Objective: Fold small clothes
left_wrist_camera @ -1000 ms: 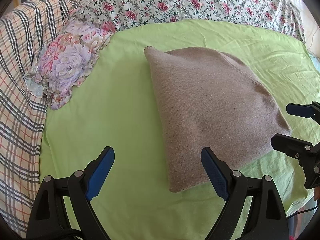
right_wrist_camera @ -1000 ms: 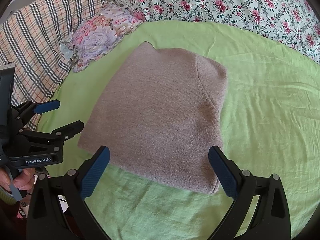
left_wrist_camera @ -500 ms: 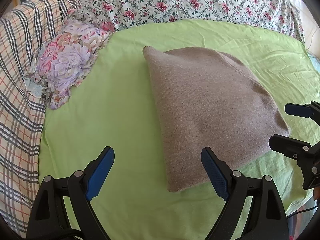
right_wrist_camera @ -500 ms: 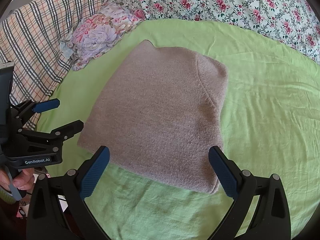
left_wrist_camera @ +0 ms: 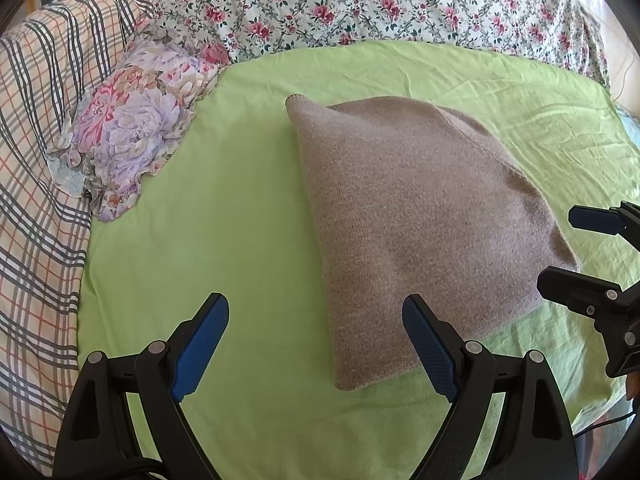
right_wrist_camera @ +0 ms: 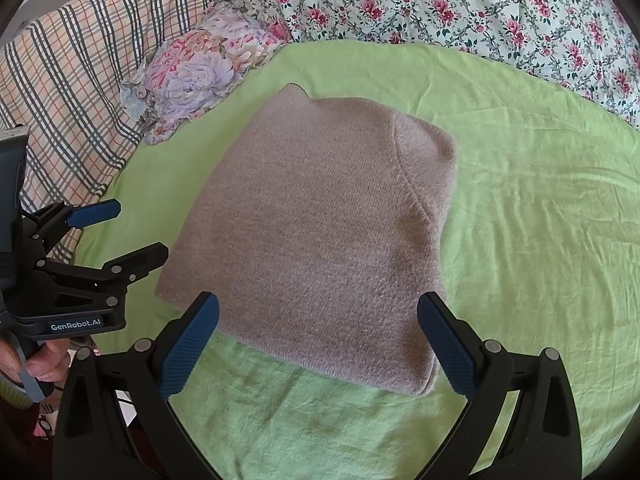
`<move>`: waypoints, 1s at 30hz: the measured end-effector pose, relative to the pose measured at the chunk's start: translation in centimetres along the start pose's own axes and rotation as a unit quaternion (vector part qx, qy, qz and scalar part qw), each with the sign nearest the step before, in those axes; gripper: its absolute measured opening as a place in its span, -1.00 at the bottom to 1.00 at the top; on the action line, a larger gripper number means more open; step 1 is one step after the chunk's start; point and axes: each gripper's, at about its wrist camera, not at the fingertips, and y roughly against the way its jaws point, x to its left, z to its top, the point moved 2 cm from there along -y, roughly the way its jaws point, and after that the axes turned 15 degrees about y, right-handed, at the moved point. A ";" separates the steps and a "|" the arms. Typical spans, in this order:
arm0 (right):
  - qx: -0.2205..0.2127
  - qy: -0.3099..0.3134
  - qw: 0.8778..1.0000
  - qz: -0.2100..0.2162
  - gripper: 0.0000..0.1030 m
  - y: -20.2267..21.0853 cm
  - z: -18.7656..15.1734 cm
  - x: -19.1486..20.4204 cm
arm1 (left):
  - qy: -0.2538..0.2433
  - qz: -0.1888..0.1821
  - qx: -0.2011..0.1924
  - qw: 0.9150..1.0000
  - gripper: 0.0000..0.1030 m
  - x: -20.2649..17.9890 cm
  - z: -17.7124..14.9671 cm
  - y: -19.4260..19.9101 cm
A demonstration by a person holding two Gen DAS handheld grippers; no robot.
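A folded taupe knit garment [left_wrist_camera: 416, 216] lies flat on the green sheet [left_wrist_camera: 224, 208] of the bed, roughly in the middle of the sheet and a little toward its near edge; its folded bulk shows a seam curving down the right side in the right wrist view [right_wrist_camera: 320, 236]. The left tongs [left_wrist_camera: 316, 344] hover over the near edge with their 2 blue-padded fingers spread wide, the right pad above the garment's near left corner, holding nothing. The right tongs [right_wrist_camera: 318, 344] also stand wide apart, empty, straddling the garment's near edge. A floral pillow [left_wrist_camera: 132, 128] rests at the sheet's far left corner, against a plaid blanket [left_wrist_camera: 36, 160] and a rose-print quilt [left_wrist_camera: 360, 4].
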 end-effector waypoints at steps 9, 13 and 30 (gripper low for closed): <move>-0.005 0.001 1.000 0.004 0.93 0.0 0.4 -0.7 | 0.000 0.000 0.003 1.000 0.73 -0.3 0.8 -0.3; -0.005 0.000 1.000 0.003 0.93 0.0 0.4 -0.5 | 0.000 0.000 0.003 1.000 0.73 -0.3 0.8 -0.2; 0.001 -0.008 1.000 -0.003 0.93 -0.9 1.1 -2.2 | -0.004 0.003 -0.002 1.000 0.73 -0.5 2.4 -1.2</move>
